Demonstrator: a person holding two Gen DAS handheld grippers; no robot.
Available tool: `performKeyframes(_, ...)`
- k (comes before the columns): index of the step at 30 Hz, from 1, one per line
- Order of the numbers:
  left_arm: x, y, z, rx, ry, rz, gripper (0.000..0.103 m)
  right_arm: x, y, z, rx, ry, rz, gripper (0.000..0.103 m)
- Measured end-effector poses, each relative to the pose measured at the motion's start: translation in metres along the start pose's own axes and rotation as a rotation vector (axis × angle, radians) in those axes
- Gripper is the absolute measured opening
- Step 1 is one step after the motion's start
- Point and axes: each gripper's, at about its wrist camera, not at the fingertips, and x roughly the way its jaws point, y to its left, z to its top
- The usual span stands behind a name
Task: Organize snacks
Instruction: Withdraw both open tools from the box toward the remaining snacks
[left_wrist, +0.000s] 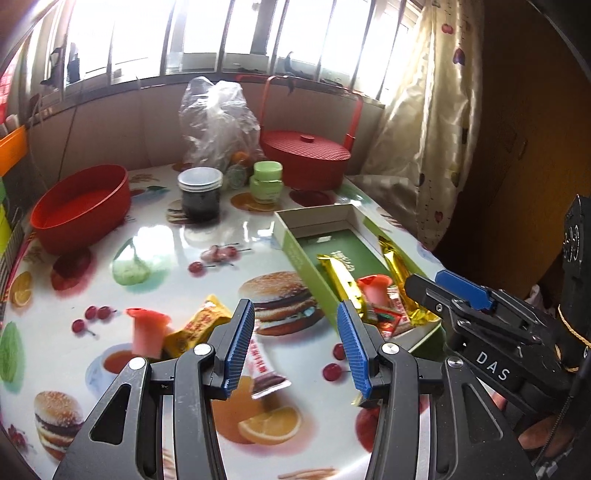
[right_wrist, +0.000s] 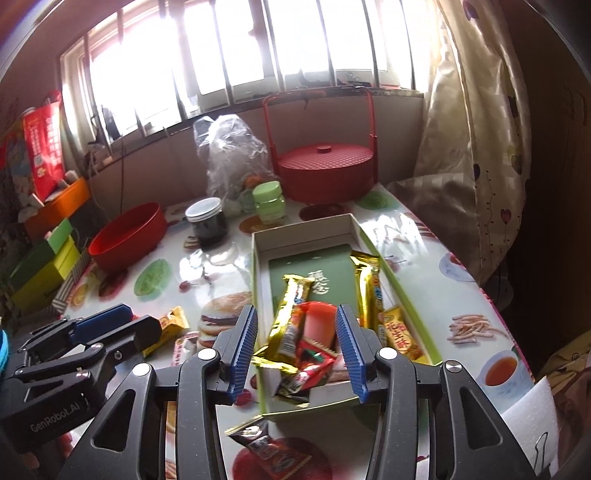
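An open green box lies on the table's right side. It holds gold snack bars, a pink jelly cup and red packets. My right gripper is open above the box's near end, holding nothing; it also shows in the left wrist view. My left gripper is open and empty over the table. Beside its left finger lie a pink jelly cup, a yellow packet and a white-red packet. A brown-red packet lies in front of the box.
A red bowl, a dark jar, a green jar, a plastic bag and a lidded red basket stand at the back. Green and orange boxes sit at the left. A curtain hangs at the right.
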Motion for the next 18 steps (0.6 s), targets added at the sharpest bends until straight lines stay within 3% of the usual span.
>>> performKeyframes(18,-0.01,0.031,-0.008,-0.053,-0.009,0.051,0.048,0.014,0.034,-0.001,-0.05,0.028,0.054,0.044)
